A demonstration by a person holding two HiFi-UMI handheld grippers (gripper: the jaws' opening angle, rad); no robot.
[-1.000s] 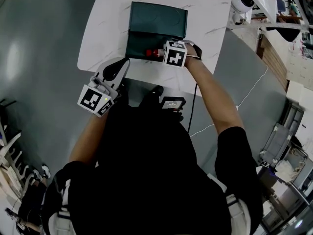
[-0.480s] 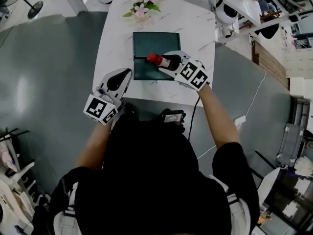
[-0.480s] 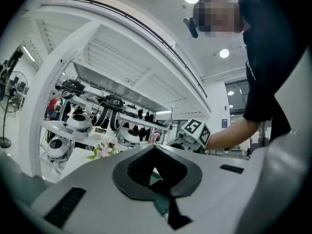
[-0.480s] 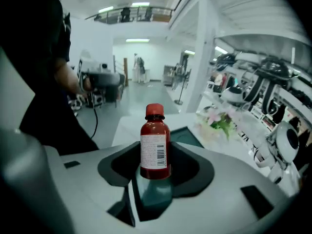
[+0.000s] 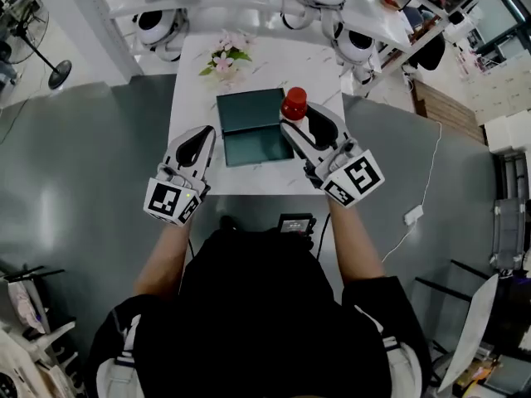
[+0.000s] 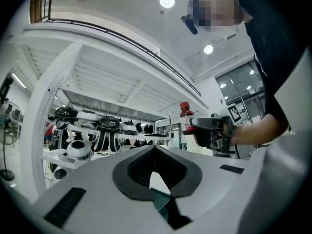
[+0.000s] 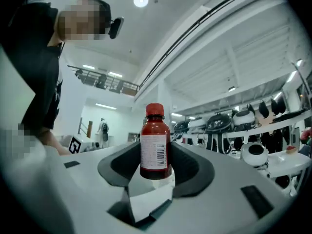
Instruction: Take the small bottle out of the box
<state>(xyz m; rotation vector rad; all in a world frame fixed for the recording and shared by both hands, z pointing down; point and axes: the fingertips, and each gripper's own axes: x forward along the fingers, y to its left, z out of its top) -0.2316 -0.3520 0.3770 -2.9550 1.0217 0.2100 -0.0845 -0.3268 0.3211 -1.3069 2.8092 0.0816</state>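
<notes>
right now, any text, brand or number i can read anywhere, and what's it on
Nothing can be read as words or numbers.
Label on the small bottle: barcode and fine print, too small and blurred to read.
Marker cubes: black-and-white square patterns, no letters.
Box: plain dark green, no print visible.

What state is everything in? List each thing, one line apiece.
Box: open, lid folded back, nothing visible inside.
Bottle: capped, upright, held up, out of the box.
Right gripper: shut on the bottle.
Left gripper: shut, empty.
</notes>
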